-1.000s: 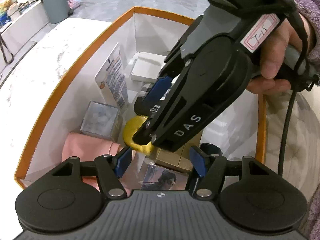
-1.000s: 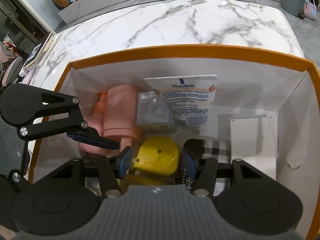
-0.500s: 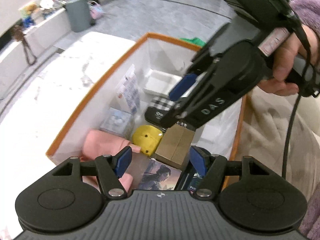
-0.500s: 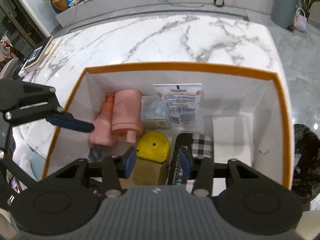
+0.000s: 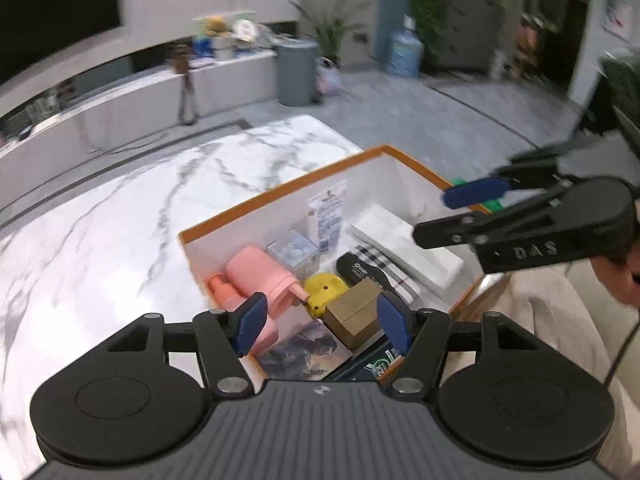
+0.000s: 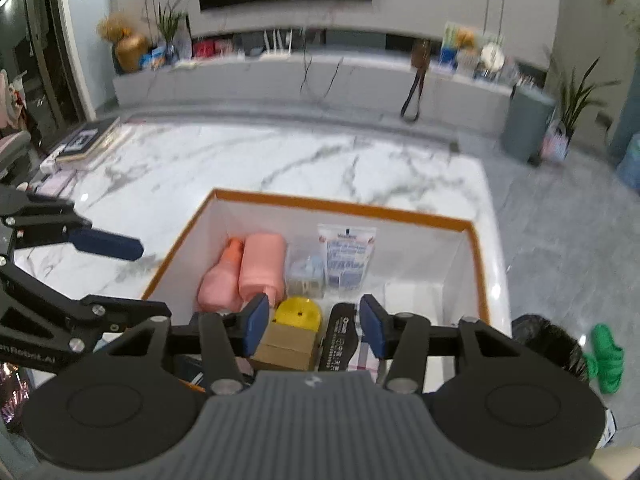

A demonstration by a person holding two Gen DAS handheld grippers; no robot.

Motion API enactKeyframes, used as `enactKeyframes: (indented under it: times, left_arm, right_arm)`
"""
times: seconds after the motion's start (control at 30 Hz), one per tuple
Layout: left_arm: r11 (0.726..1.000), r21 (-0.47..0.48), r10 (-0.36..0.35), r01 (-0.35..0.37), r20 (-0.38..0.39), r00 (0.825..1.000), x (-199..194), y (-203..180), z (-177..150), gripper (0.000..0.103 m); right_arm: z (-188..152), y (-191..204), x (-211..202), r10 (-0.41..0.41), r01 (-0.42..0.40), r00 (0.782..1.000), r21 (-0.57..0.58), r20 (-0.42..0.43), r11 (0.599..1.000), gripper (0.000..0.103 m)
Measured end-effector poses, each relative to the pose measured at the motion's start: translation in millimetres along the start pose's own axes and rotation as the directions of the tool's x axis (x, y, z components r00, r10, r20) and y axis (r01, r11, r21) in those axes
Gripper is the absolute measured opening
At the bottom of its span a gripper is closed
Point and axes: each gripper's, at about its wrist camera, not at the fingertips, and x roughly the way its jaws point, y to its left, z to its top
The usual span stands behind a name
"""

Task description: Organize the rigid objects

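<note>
Box point(image 6: 344, 204), orange-rimmed, white-walled, on veined marble point(image 6: 280, 156).

The tabletop point(image 6: 280, 168) was glossy veined marble; the orange-rimmed box point(image 6: 340, 205) looked matt cardboard, the pink bottle point(image 6: 262, 266) smooth plastic

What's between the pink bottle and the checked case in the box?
The yellow disc, with the brown carton just nearer the camera, between pink bottle and checked case; clearest in the right wrist view.

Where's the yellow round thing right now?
In both wrist views, the yellow round thing lies inside the orange-rimmed box, between the pink bottle and brown carton.
</note>
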Motion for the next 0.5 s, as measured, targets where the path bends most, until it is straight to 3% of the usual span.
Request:
enactKeyframes:
  times: [0.2, 0.4, 0.5]
  left_arm:
    - [0.986, -0.137, 0.106, -0.091, 0.11, 0.988, -18.8, -9.8, -26.9, 0.075]
    - [0.956, -0.206, 0.245, -0.208, 0.172, 0.954, -22.8, -11.7, -53.6, 0.075]
    - [0.941, -0.26, 0.27, -0.215, 0.2, 0.942, -26.6, -9.2, -69.6, 0.081]
  right_arm:
    - [-33.3, 20.5, -23.9, -0.062, 0.059, 0.987, 0.03, 0.15, 0.998, 0.062]
    - [-73.3, 46.6, -32.7, -0.114, 0.096, 0.959, 0.082, 0.258, 0.992, 0.071]
    - [-91.3, 53.6, -26.6, -0.138, 0.101, 0.954, 0.149, 0.265, 0.984, 0.072]
